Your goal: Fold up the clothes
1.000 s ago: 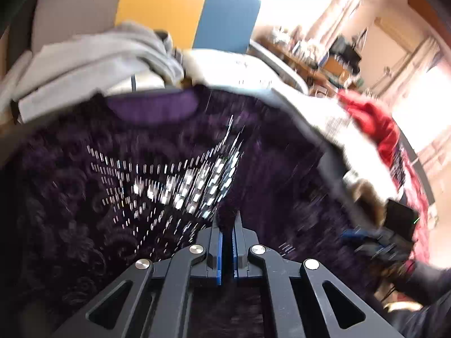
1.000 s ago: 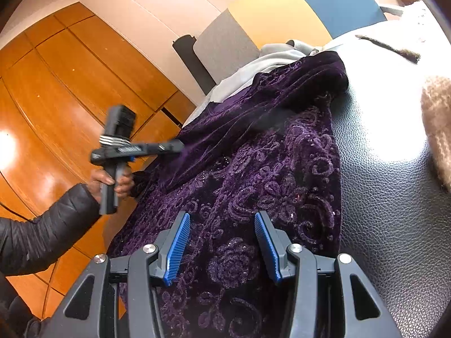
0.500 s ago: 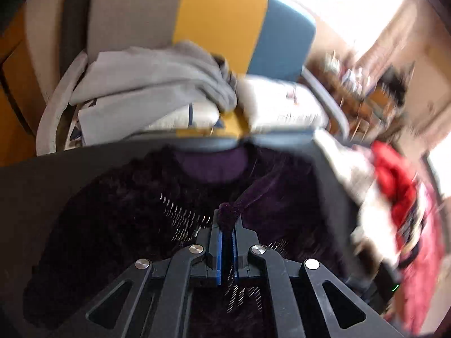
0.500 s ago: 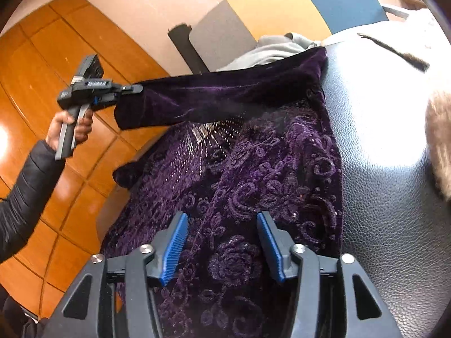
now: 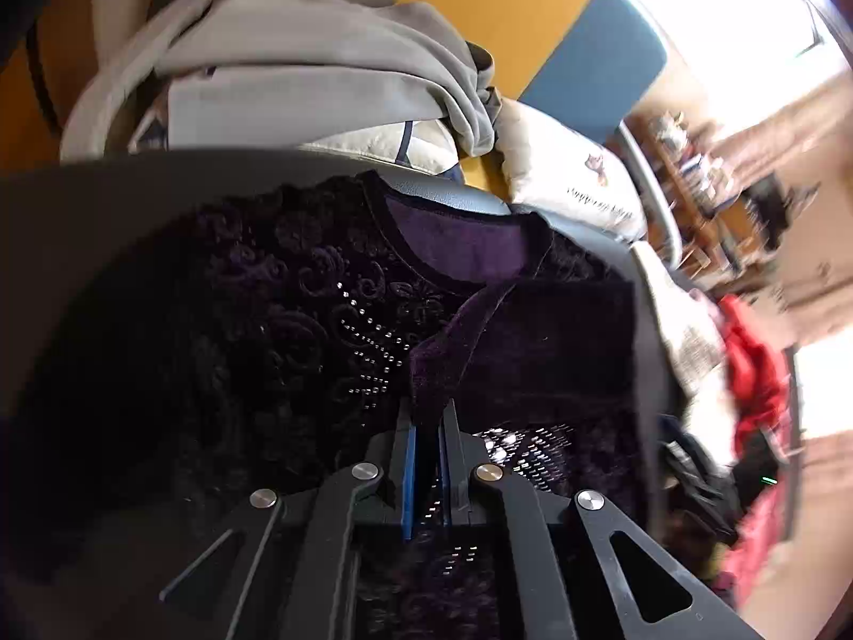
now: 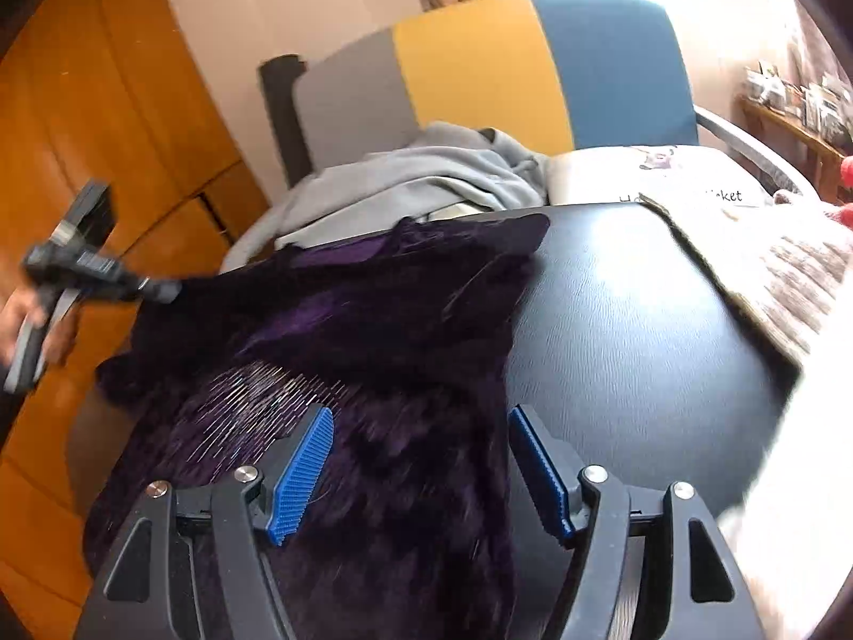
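A dark purple velvet top (image 5: pixel 298 309) with raised swirls and small studs lies flat on a black padded surface (image 6: pixel 613 346), its neckline (image 5: pixel 453 245) at the far edge. My left gripper (image 5: pixel 426 421) is shut on the end of one sleeve (image 5: pixel 544 330), which it holds stretched across the chest. In the right wrist view the left gripper (image 6: pixel 165 290) is at the left, in a hand, with the sleeve (image 6: pixel 373 277) pulled taut from the shoulder. My right gripper (image 6: pixel 421 464) hovers over the top's lower part (image 6: pixel 405 533); its jaws are opening and the blue pads (image 6: pixel 301 474) press on nothing.
A heap of grey clothes (image 6: pixel 426 170) and a white cushion (image 6: pixel 656 176) lie on a grey, yellow and blue chair (image 6: pixel 480 64) behind the surface. A beige knit (image 6: pixel 789 277) and red clothes (image 5: pixel 757 368) lie to the right. Orange wooden panels (image 6: pixel 80 133) stand at the left.
The left gripper has carried the sleeve up and across the top's front. The right gripper's jaws have spread wider and it has pulled back and up from the fabric.
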Available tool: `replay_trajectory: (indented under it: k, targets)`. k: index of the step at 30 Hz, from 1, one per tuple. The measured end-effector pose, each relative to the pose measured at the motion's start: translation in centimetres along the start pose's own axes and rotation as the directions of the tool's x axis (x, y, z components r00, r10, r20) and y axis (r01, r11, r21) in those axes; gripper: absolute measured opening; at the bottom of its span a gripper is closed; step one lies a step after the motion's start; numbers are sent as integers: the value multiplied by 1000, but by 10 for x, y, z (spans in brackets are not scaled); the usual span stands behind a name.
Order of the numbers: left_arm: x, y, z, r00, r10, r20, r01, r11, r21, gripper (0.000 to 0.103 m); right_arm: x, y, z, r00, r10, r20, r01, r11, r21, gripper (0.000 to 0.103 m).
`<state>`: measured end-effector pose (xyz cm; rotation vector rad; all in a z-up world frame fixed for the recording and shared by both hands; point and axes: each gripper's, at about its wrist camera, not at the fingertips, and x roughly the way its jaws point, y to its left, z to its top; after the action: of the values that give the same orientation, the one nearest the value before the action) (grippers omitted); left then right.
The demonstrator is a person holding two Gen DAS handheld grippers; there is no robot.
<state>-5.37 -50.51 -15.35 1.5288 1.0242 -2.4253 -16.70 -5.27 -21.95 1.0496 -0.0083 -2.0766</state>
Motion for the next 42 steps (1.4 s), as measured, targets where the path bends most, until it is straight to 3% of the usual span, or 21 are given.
replay_trajectory:
  k: [3, 5, 6, 7, 8, 10, 15, 18, 23, 25, 27, 28, 29, 30, 31, 32, 33, 35, 38, 40, 42]
  targets:
    - [-17, 7, 4, 987, -154, 38, 156, 987, -44, 5, 36, -14, 14, 997, -21, -69, 25, 998, 59, 70]
    - [-26, 11, 10, 985, -163, 64, 166, 985, -40, 13, 57, -23, 23, 994, -34, -106, 44, 995, 91, 67]
    - [-28, 15, 14, 986, -150, 74, 154, 987, -44, 34, 59, -25, 24, 994, -45, -96, 54, 995, 86, 63]
    - [-22, 25, 20, 995, -73, 71, 78, 994, -72, 54, 60, -27, 25, 995, -57, -85, 64, 995, 81, 56]
    - [-14, 37, 22, 998, -12, 57, 18, 995, -102, 86, 62, -29, 26, 995, -68, -75, 74, 994, 77, 49]
    - [3, 59, 25, 994, 104, 25, -99, 982, -160, 82, 63, -29, 25, 995, -82, -59, 85, 995, 54, 49]
    - [15, 104, -1, 997, 6, 83, 21, 946, -324, 81, 62, -31, 21, 997, -68, -41, 70, 997, 39, 54]
    - [12, 112, -27, 994, -28, 106, 62, 941, -331, 81, 64, -21, 22, 995, -89, -44, 89, 996, 4, 57]
    - [12, 102, -56, 988, -89, 127, 123, 947, -297, 81, 74, 3, 21, 987, -135, -89, 124, 985, -119, 91]
    - [18, 93, -52, 990, -81, 120, 112, 953, -283, 69, 78, 7, 22, 984, -142, -108, 127, 982, -138, 95]
    - [23, 84, -47, 991, -60, 122, 92, 958, -273, 37, 79, 6, 25, 984, -136, -118, 121, 984, -131, 95]
    - [24, 79, -43, 991, -46, 128, 80, 959, -271, 23, 78, 4, 26, 985, -126, -115, 112, 987, -119, 90]
    - [20, 77, -39, 986, -59, 153, 100, 955, -279, 11, 76, 1, 27, 987, -119, -111, 107, 989, -106, 71]
    - [16, 75, -36, 981, -71, 180, 122, 951, -286, 11, 73, -4, 29, 987, -118, -105, 109, 990, -87, 58]
    - [7, 73, -32, 967, -93, 236, 161, 944, -287, 11, 69, -11, 32, 988, -110, -111, 104, 993, -58, 28]
    - [3, 76, -31, 958, -113, 262, 193, 933, -305, 12, 64, -18, 35, 988, -101, -114, 98, 995, -28, 14]
    - [-1, 79, -29, 949, -131, 286, 224, 920, -323, 13, 59, -24, 36, 987, -110, -113, 110, 994, -10, 14]
    - [0, 92, -28, 946, -152, 286, 259, 885, -387, 17, 50, -29, 35, 966, -234, -113, 227, 972, -64, 14]
    - [5, 99, -37, 962, -89, 258, 191, 895, -404, 54, 40, -38, 27, 940, -320, -121, 310, 946, -97, 14]
    - [12, 96, -46, 966, -106, 234, 193, 901, -388, 59, 31, -48, 24, 940, -318, -126, 315, 948, -43, 16]
    - [18, 93, -56, 970, -122, 210, 195, 908, -372, 59, 22, -60, 22, 944, -304, -130, 310, 950, 25, 28]
